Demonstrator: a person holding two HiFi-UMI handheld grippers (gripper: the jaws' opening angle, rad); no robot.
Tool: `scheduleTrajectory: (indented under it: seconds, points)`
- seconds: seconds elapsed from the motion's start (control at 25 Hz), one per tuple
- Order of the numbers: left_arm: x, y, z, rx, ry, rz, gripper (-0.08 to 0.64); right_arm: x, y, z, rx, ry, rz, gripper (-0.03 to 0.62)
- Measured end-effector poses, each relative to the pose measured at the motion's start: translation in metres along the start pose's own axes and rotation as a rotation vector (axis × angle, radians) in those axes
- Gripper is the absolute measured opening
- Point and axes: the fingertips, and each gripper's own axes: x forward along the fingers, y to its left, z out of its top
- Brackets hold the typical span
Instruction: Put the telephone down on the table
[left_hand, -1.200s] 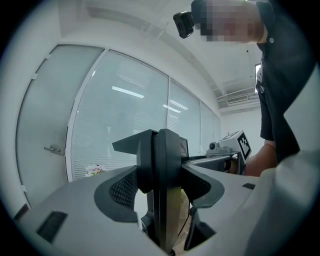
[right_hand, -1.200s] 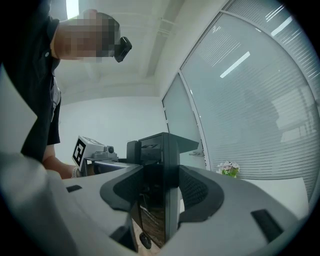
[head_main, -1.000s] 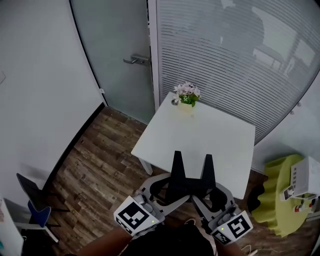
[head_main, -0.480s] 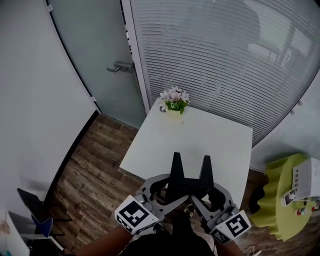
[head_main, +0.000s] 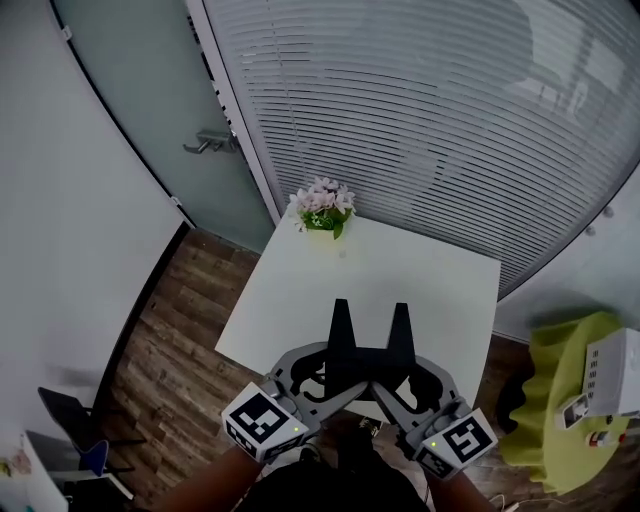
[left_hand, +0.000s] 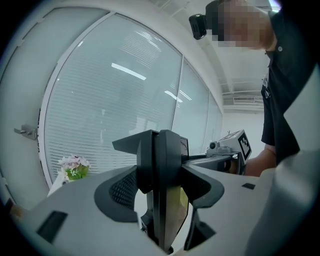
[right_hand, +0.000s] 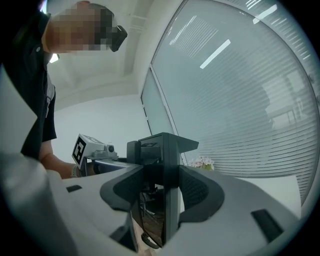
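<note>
The left gripper (head_main: 340, 318) has its two black jaws pressed shut on one end of a thin black telephone with a glossy face (head_main: 366, 362). The right gripper (head_main: 400, 318) pinches the other end the same way. In the left gripper view the left gripper (left_hand: 159, 150) clamps the telephone (left_hand: 175, 210) edge-on. The right gripper view shows the right gripper (right_hand: 162, 150) closed on the dark, reflective telephone (right_hand: 150, 210).

From the head view the telephone hangs level between the two grippers, over the near edge of a square white table (head_main: 430, 290). Plain white top runs from there to the far edge. A small pot of pale pink flowers (head_main: 322, 205) stands at the far left corner, well apart from the grippers. Brown wooden floor (head_main: 180, 340) lies off the left edge and a striped glass wall (head_main: 420, 120) stands just behind the table. A yellow-green round stool (head_main: 560, 400) sits past its right edge.
</note>
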Motion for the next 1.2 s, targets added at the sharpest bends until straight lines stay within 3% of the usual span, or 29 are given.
scheduleTrajectory:
  seconds: [0.4,0.6,0.84,1.2]
  points:
    - [0.061,0.027,-0.022,-0.146,0.087,-0.048,0.268,0.010,-0.064,-0.020,0.104,0.081,-0.036,0.235]
    - [0.093,0.057,-0.056,-0.237,0.158,-0.115,0.268,0.031,-0.102,-0.054,0.184,0.167,-0.108,0.235]
    - [0.120,0.101,-0.101,-0.299,0.279,-0.191,0.268,0.067,-0.137,-0.099,0.294,0.243,-0.170,0.235]
    - [0.166,0.142,-0.154,-0.398,0.396,-0.282,0.268,0.095,-0.189,-0.152,0.457,0.329,-0.249,0.235]
